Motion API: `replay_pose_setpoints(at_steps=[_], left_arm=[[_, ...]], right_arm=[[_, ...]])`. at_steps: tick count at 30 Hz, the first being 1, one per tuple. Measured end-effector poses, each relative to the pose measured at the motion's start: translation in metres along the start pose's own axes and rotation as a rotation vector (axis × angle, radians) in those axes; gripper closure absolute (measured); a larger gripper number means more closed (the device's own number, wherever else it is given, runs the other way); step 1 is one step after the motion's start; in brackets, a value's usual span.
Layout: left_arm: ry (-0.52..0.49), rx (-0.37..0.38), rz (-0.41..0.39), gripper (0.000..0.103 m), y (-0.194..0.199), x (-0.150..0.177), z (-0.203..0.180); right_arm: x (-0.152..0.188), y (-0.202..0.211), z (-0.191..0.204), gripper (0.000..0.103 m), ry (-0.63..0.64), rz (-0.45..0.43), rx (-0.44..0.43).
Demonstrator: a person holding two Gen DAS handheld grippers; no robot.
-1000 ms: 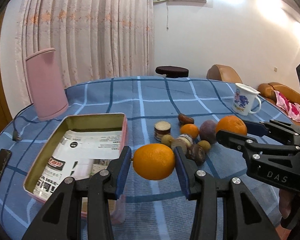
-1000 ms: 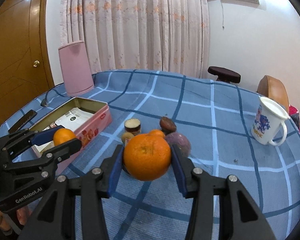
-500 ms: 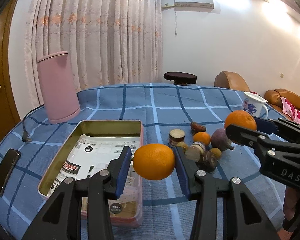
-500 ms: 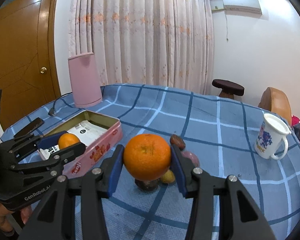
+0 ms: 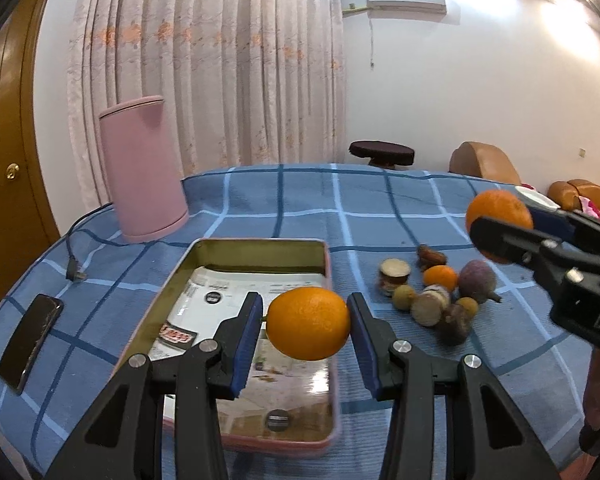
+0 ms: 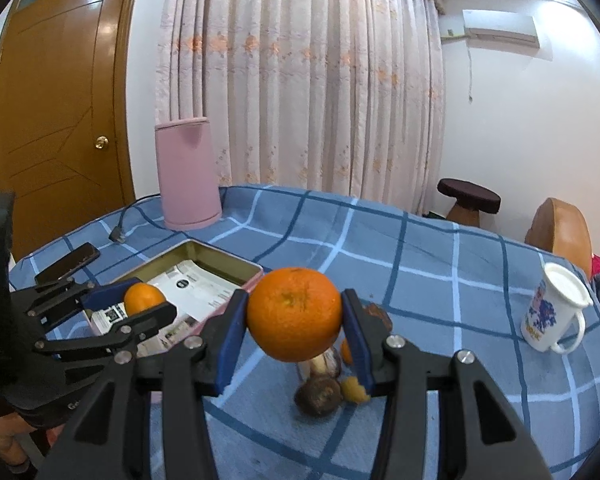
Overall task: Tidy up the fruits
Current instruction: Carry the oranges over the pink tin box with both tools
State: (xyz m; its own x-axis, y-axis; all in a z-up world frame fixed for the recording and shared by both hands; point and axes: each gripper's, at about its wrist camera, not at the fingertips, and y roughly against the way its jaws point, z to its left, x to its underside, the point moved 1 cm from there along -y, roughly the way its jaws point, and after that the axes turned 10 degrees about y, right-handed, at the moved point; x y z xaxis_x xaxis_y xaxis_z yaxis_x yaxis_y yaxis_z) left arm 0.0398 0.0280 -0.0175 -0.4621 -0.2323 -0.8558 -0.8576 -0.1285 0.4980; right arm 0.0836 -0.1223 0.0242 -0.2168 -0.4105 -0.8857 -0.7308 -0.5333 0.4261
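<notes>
I'm mid-carry with two oranges: my left gripper (image 5: 306, 322) is clamped on one orange (image 5: 308, 323) held above the near end of the open tin (image 5: 260, 243), and my right gripper (image 6: 294, 320) grips a bigger orange (image 6: 295, 313) off the tin's right side, over the loose fruit pile (image 5: 440, 292). Both tools tilt gently downward. Next, I judge, I lower the left one into the tin and release, then bring the right across.

Blue checked table (image 5: 380, 200) — tin (image 5: 260, 248), fruit pile (image 5: 436, 292), pink canister (image 5: 140, 168), phone (image 5: 30, 338), mug (image 6: 552, 312).
</notes>
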Motion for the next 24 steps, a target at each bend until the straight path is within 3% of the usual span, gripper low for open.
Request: replay_pose_setpoints(at_steps=[12,24], left_arm=[[0.023,-0.082,0.001,0.057,-0.007,-0.011,0.031],[0.033,-0.156,0.013,0.057,-0.022,-0.012,0.059]], right_arm=[[-0.021,-0.021,0.034,0.053,0.079,-0.018,-0.062],[-0.022,-0.056,0.062,0.053,0.115,0.009,-0.125]])
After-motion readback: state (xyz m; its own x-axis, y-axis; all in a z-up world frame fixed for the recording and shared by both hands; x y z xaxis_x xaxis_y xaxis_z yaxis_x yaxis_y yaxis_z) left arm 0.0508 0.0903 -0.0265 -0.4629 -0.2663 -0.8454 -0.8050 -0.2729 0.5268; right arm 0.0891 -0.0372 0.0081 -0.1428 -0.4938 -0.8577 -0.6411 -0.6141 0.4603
